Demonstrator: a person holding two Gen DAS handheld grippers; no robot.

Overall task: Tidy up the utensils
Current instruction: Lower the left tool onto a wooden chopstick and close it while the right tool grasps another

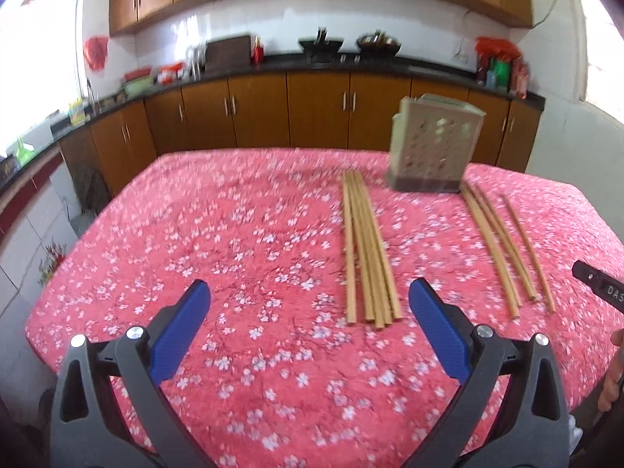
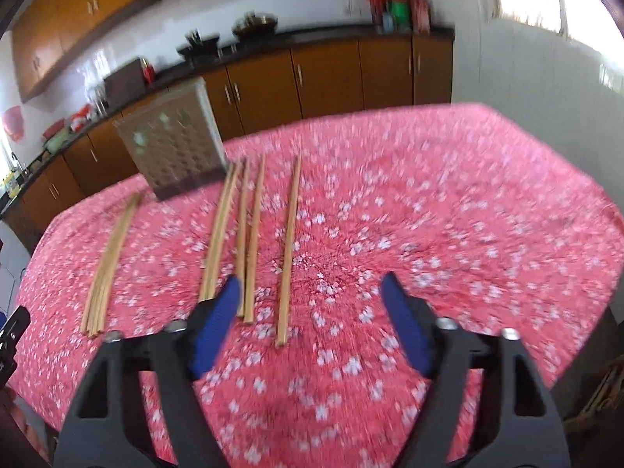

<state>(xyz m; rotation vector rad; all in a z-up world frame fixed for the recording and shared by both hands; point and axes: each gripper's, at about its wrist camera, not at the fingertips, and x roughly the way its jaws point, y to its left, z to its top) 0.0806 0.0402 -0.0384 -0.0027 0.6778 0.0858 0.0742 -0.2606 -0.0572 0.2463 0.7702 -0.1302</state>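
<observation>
Chopsticks (image 1: 368,249) lie in a bundle on the tabletop (image 1: 195,234) just ahead of the left tool (image 1: 308,292), which is spread wide and empty. More chopsticks (image 2: 249,241) lie before the released right tool (image 2: 310,292), its left finger nearest them; a holder (image 2: 171,140) stands beyond.

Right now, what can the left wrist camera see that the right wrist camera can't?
Only the left wrist view shows the left gripper with its jaws wide open and holding nothing, and a red bag hanging on the wall by the window.

Only the right wrist view shows the right gripper, jaws also open, and the bare right-hand stretch of the pink flowered tablecloth.

Both show the perforated utensil holder standing upright, the tight bundle of chopsticks lying flat on the cloth, the looser chopsticks beside it, and the wooden cabinets.
</observation>
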